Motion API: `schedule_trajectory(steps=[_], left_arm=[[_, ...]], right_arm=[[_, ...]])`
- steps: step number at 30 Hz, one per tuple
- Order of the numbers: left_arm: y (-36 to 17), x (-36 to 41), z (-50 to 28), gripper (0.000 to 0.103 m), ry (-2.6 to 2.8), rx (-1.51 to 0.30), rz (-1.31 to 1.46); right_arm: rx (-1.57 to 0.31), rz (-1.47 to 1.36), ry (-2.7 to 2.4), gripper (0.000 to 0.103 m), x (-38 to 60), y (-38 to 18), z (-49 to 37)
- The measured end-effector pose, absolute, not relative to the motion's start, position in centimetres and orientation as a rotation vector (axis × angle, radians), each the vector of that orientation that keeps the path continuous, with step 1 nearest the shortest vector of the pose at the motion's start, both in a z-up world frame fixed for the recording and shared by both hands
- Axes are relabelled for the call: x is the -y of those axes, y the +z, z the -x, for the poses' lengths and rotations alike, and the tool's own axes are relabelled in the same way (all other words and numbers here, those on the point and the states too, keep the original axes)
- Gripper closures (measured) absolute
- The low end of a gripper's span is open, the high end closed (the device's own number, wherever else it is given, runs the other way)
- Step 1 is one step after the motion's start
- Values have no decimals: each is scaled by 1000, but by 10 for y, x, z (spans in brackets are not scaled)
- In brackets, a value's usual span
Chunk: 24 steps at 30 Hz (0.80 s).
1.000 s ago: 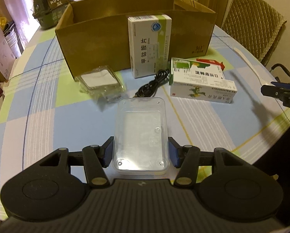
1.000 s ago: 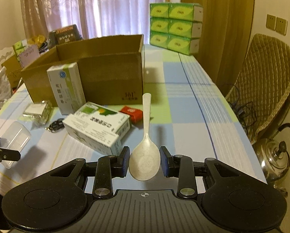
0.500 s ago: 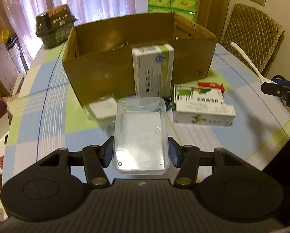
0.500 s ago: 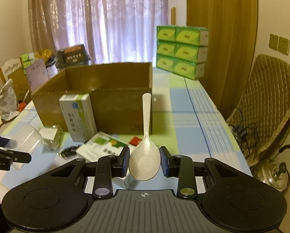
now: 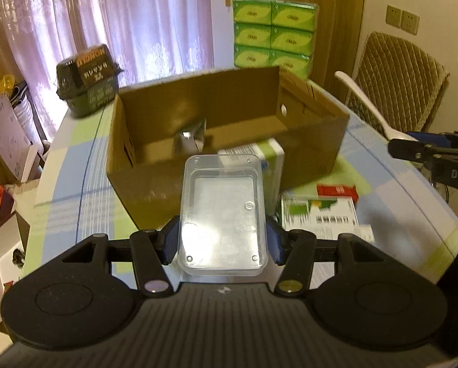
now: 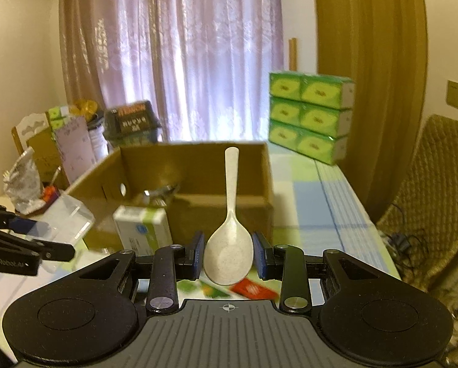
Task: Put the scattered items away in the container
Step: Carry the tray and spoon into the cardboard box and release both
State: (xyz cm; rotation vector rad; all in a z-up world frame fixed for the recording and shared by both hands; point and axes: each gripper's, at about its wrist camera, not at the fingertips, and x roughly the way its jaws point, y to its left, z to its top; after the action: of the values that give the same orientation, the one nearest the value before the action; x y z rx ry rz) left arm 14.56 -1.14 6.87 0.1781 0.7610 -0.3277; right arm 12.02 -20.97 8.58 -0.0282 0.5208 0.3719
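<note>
Two grippers, both loaded, both up off the table [image 5: 75,202] on the near side of the box [image 5: 308,136]. Our left gripper [image 5: 222,242] is clamped on the near end of a clear tub [image 5: 223,211], held flat with its long axis pointing at the box, so we judge it can go straight over the near wall and drop. Our right gripper [image 6: 228,260] squeezes the bowl of a white spoon [image 6: 229,245], handle sticking forward toward the box opening; gripping the wide bowl gives the pads more to bite on than the thin handle. Box sits mid-table, open top, with something shiny [image 5: 189,136] already inside, too blurred to name. Still out on the table: a white-green carton [image 6: 141,233] standing against the near wall, a flat green-white carton [image 5: 321,214] and a small red pack [image 5: 336,190] to the right. We judge both loads are mid-carry, not yet over the rim.
</note>
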Motion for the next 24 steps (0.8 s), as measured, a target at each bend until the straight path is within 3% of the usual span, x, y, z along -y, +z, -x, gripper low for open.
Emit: schedule_trajectory(steps=[13,24], left_arm=[[96,3,-229,52,-291,-719,-158],[83,-7,-287,52,-268,-750,-134]], right_arm=[[-498,72,467,68,145,96,-202],[-540,85,496,68,117,77,-244]])
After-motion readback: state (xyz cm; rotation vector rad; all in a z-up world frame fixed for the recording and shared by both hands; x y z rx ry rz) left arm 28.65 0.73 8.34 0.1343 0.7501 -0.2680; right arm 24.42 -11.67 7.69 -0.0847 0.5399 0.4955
